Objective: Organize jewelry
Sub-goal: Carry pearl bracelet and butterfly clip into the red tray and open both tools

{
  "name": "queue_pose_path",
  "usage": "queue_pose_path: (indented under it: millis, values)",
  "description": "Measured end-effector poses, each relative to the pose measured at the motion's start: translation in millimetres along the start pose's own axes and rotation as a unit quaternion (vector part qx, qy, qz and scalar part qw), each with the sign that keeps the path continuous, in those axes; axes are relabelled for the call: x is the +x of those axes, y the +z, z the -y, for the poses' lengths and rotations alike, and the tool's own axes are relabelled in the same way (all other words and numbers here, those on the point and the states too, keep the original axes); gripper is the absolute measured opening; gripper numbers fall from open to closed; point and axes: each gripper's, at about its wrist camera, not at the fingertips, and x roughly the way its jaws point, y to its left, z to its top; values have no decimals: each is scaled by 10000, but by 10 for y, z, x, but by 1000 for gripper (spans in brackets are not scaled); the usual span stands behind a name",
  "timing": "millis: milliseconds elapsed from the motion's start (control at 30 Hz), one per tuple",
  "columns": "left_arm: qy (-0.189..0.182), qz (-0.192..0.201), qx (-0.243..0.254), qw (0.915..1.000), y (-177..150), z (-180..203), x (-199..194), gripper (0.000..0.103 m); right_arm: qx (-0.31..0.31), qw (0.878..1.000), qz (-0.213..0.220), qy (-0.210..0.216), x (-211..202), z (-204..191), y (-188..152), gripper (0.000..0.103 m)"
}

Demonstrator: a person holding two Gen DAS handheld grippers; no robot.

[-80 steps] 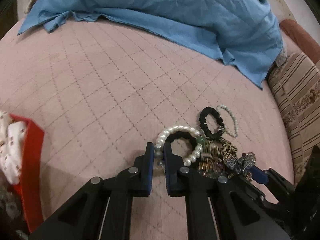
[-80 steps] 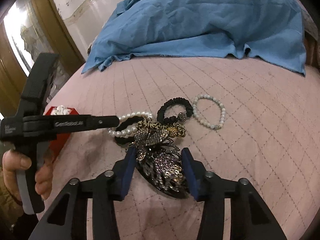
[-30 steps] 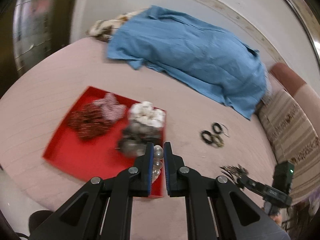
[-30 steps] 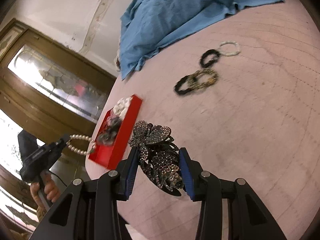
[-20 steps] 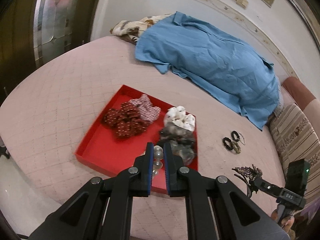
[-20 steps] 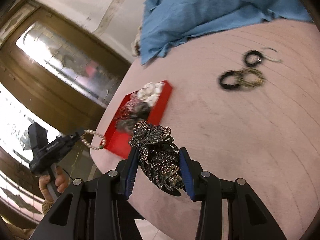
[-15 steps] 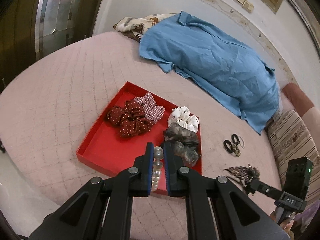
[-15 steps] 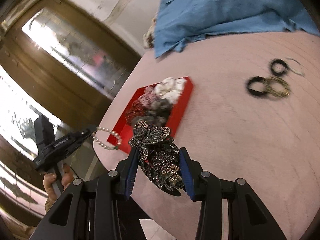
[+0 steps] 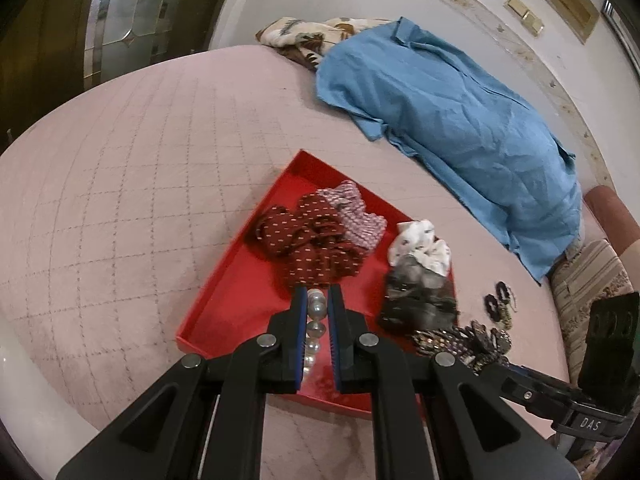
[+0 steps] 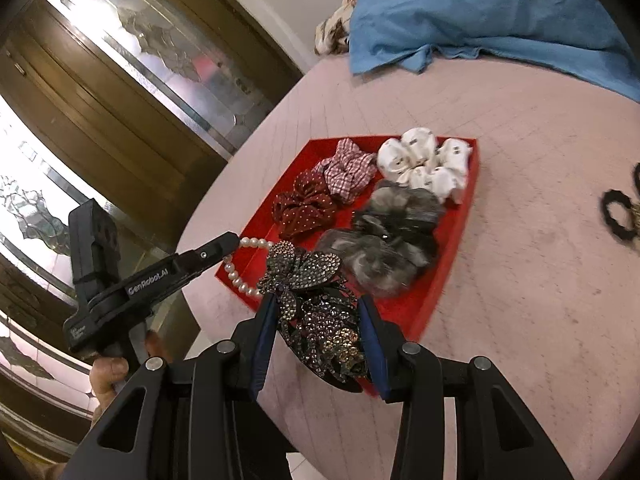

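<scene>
Both hands had carried their finds from the pink quilted bed (image 9: 120, 184) to the flat red tray (image 9: 240, 304). The left gripper (image 9: 318, 312) pinched a white pearl bracelet (image 10: 244, 268); the right gripper (image 10: 320, 320) squeezed a sparkly butterfly hair clip (image 10: 316, 304), ready for dropping

Your left tongs (image 9: 318, 308) are pinched nearly closed and angled downward, with your left hand (image 10: 114, 372) wrapped round the grip low at the near left. Your right tongs (image 10: 320, 312) stand partly apart, clamped and tilted down.
</scene>
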Motion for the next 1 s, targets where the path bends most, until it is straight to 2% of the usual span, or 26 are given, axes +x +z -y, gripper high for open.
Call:
queue_pose_path:
  millis: [333,633,700,767,1000]
  values:
    - [-39,340,115,9993,-57,-115,77,9,-493,9967,-203,-612,504,-190,82,45]
    - [-133,604,78,9981,-52,-172,19,10,-540,9958,-248,-694,699,-233,75,46]
    - [-160,667,36,9976,-49,-180,-4,20,-565,9955,-275,-705,720,-240,50,47]
    - [-156,772,-2,9969,-46,-191,-37,38,-569,9954,-304,-701,747,-242,33,49]
    - [-55,931,-14,9956,-38,-186,-77,50,-554,9962,-204,-641,706,-281,26,54]
